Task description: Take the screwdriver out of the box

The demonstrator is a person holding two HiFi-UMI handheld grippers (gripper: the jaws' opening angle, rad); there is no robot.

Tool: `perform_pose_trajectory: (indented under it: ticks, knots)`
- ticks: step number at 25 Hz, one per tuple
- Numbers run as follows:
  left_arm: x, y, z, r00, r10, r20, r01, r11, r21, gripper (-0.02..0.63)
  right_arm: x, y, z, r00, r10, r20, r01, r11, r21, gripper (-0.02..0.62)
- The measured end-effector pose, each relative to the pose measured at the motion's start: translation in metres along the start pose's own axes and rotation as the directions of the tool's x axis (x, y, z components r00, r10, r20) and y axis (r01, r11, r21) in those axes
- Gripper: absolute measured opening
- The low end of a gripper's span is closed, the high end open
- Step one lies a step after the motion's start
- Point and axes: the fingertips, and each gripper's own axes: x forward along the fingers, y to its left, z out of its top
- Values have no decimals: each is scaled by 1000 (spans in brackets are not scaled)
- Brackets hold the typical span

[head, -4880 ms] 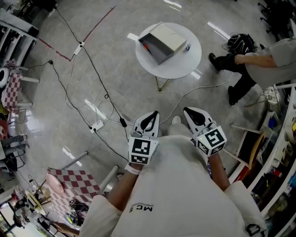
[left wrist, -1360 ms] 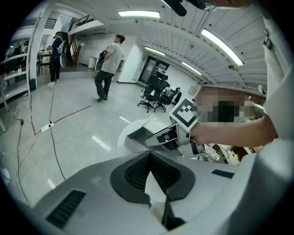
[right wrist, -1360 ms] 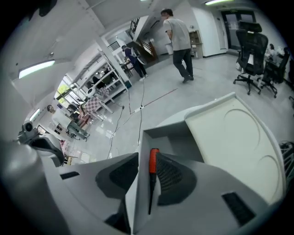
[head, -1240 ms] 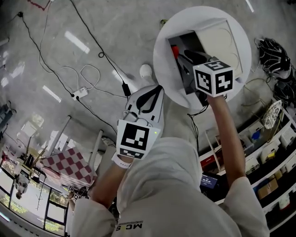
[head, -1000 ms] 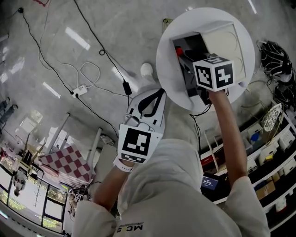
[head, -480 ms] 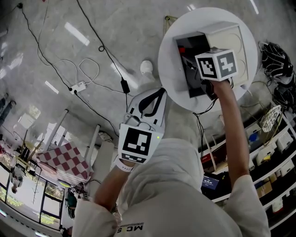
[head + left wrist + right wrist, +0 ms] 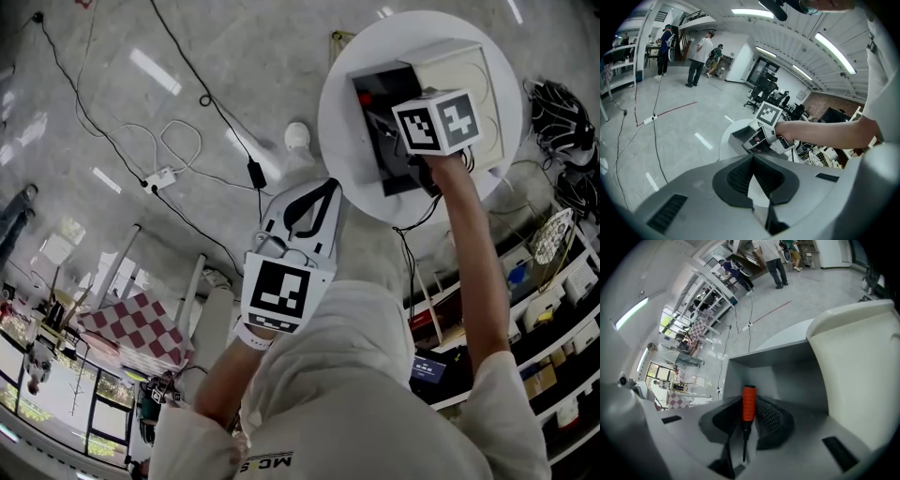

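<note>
An open box (image 7: 386, 103) with a dark inside and a white lid (image 7: 464, 70) stands on a round white table (image 7: 337, 122). My right gripper (image 7: 398, 141) reaches into it from above, its marker cube over the opening. In the right gripper view the jaws are shut on a screwdriver (image 7: 748, 404) with a red ribbed handle and a thin black shaft. The box's grey walls (image 7: 787, 369) rise just behind it. My left gripper (image 7: 319, 192) hangs near my body over the floor, shut and holding nothing (image 7: 753, 159). It looks toward the box (image 7: 743, 136).
Cables and a power strip (image 7: 164, 173) lie on the floor to the left. A checkered cloth (image 7: 141, 333) sits at lower left. Shelving (image 7: 553, 309) stands to the right, beyond a black bag (image 7: 562, 108). People (image 7: 701, 54) stand far off.
I have come from a distance right up to the table. My right gripper reached down into the box and closed over the red handle. The left gripper stayed near my body.
</note>
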Motion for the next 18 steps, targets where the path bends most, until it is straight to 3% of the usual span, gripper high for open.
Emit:
perform_pose_trajectory:
  ticks: [9,18]
  knots:
    - [1,-1,-5,1000,18,-8,-18,1000,7,9,-10,-3,-3,992,-49,116,48,999,5,130]
    - [-3,-8,-11,1000,10,0,-10,1000,19,9,-30,1,15,962,-114,249,123,992,-22,127]
